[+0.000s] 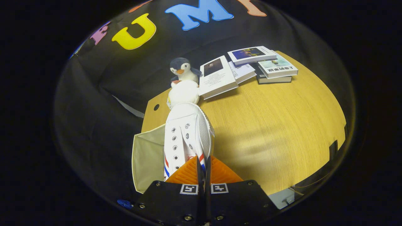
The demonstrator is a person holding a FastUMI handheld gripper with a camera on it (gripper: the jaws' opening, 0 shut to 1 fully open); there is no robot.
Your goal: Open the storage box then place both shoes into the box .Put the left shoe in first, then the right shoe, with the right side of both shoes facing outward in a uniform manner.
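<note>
While the claw [203, 166] pinches its rear, the shoe [187, 135] points ahead.

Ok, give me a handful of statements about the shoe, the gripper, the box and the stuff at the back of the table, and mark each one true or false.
1. The gripper is shut on the white shoe. True: the fingers are nearly together, pinching part of the shoe near its opening.
2. The shoe's toe points away from the gripper, toward the penguin plush toy. True.
3. The shoe is black. False: it is white, with red and blue stripes near the fingers.
4. The books lie at the back of the wooden table, beside the penguin. True.
5. The beige storage box is right of the shoe. False: it sits left of the shoe, at the table's edge.
</note>
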